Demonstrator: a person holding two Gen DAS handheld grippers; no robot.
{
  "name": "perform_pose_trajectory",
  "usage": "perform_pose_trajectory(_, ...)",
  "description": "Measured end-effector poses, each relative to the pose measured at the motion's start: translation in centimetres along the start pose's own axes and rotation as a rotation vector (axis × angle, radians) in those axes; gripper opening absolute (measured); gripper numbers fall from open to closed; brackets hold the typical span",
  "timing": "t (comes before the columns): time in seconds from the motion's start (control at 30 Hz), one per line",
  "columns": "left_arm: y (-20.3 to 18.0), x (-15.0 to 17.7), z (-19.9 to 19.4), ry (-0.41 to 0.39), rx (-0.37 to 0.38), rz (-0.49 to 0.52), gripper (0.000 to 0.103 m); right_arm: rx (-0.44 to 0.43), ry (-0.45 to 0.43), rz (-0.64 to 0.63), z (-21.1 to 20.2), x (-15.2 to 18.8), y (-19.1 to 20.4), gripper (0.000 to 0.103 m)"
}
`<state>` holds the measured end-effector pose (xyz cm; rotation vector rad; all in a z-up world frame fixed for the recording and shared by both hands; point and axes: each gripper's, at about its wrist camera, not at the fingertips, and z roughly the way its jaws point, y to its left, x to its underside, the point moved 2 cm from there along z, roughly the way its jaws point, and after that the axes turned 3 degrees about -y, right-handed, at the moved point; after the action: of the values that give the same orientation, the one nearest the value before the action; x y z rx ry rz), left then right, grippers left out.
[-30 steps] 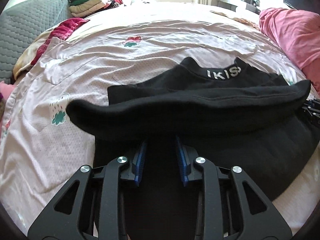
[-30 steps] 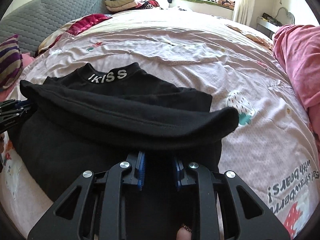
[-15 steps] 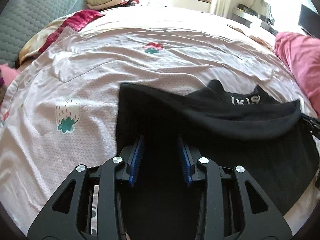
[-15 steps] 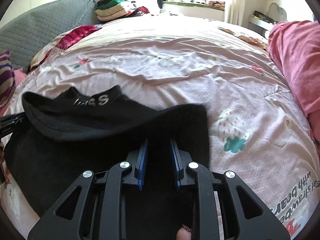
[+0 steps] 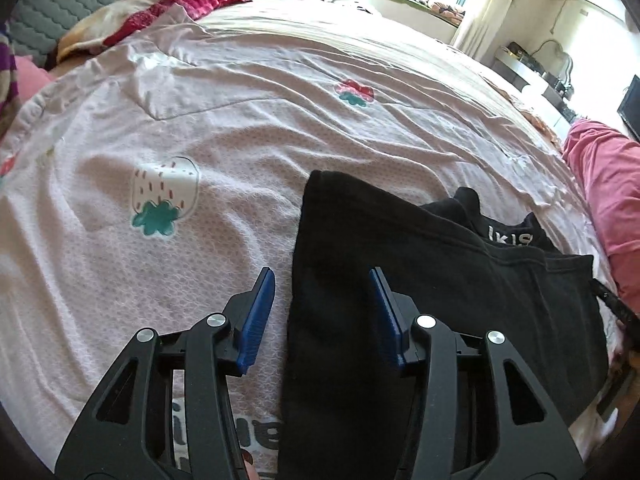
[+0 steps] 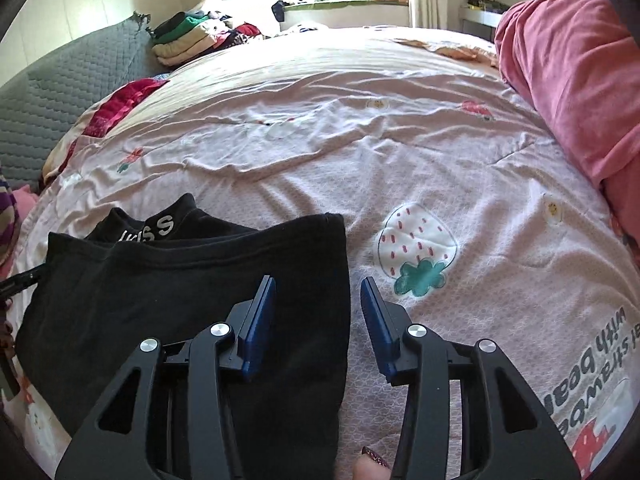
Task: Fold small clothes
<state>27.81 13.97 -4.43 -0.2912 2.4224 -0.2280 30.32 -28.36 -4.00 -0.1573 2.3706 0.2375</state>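
Left gripper (image 5: 322,304) just been opening: blue pads (image 5: 258,316) apart, pressing nothing, garment edge loose between them. Right gripper (image 6: 318,312) same, jaws just opened, gap straddling the opposite edge, no grip. Black top (image 5: 440,280) folded over, lying flat on pink strawberry-print quilt (image 5: 240,152), white-lettered collar (image 6: 160,228) poking out past the fold. Further right, red blanket (image 6: 568,80) bunched. Far back, stack of folded clothes (image 6: 188,38) beside grey quilted headboard (image 6: 60,92).
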Motion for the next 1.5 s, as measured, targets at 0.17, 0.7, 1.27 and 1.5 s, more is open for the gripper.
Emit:
perform_pose_trajectory(0.17, -0.8, 0.3, 0.1, -0.010, 0.008, 0.027, 0.015, -0.040, 0.014, 0.000, 0.4, 0.4, 0.4, 0.019)
perform_pose_trajectory(0.7, -0.7, -0.8, -1.6, -0.119, -0.063, 0.057, 0.004, 0.015, -0.105, 0.021, -1.0, -0.8, -0.2, 0.008)
perform_pose_trajectory(1.27, -0.7, 0.8, -1.0, -0.062, -0.173, 0.090, 0.029, 0.108, -0.011, 0.085, -0.2, 0.6, -1.3, 0.051)
perform_pose_trajectory(1.5, -1.9, 1.0, -4.1, -0.074, -0.101, 0.077, 0.049, 0.044, -0.072, 0.051, -3.4, 0.3, 0.8, 0.055)
